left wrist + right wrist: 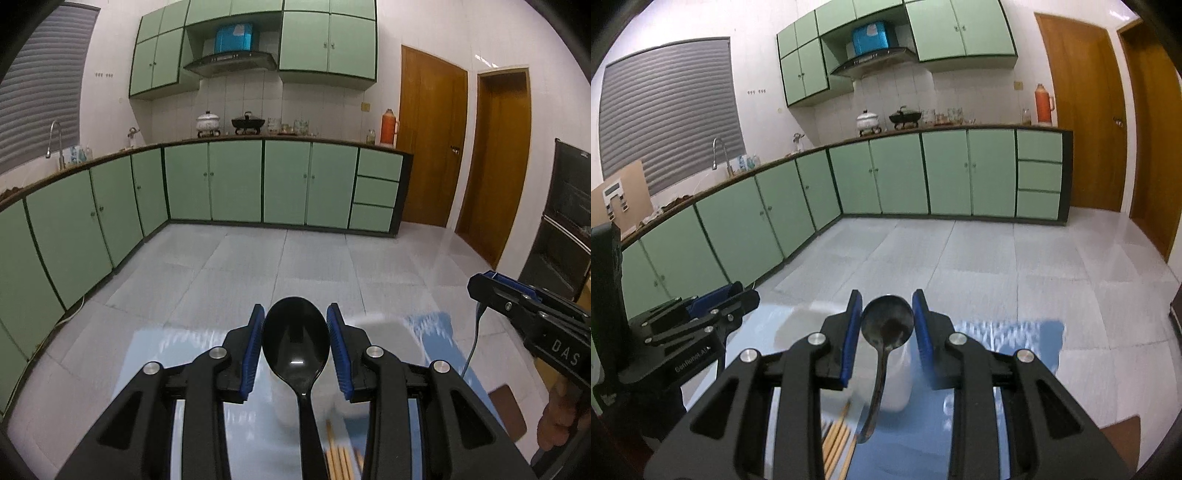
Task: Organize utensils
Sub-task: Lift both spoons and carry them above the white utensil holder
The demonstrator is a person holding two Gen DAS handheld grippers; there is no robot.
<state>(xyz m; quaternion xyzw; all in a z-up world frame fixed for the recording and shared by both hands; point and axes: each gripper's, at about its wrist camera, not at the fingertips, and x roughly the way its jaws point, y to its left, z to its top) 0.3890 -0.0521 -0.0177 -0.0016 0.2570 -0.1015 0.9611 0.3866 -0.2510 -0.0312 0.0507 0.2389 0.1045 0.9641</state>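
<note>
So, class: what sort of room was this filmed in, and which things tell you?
A home kitchen, most likely: green cabinets under a long counter, a range hood above pots on the stove, and a sink tap by the window.

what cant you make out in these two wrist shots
- White container, both views: motion-blurred, partly behind the spoons; contents unreadable.
- Wooden chopsticks: cut off by the bottom edge and gripper frames.
- Black spoon handle end: off frame.
- Countertop jars: too small.

- Right gripper [886,325] clamped on metal spoon [887,325], bowl upright between blue pads [849,336].
- Below: white cup [899,384], wooden chopsticks [836,439].
- Far left: left gripper [731,295].
</note>
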